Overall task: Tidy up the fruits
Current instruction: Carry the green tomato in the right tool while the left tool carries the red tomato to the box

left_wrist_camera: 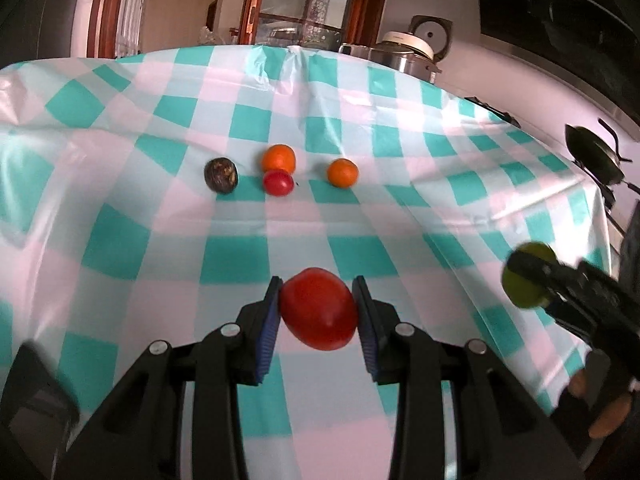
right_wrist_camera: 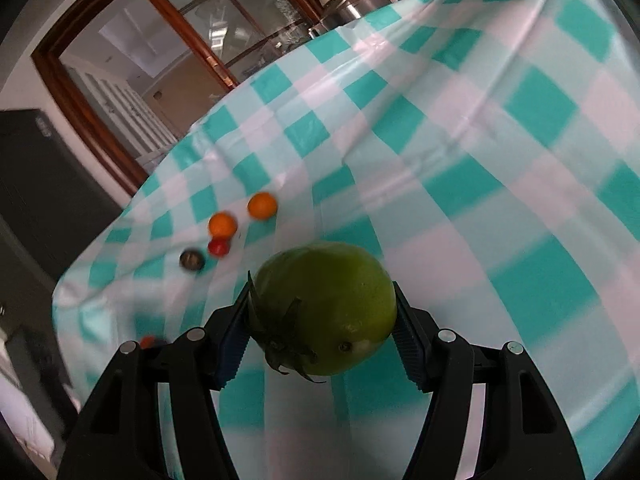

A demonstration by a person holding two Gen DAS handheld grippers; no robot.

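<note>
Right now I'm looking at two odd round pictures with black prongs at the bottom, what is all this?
A person holds a hand-held claw in each hand; a wide-angle camera on each looks along its two fingers. One picture is from the left claw, which grips a red tomato. The other is from the right claw, which grips a green tomato. On the checked tablecloth lie two oranges, a small red tomato and a dark round fruit.
</note>
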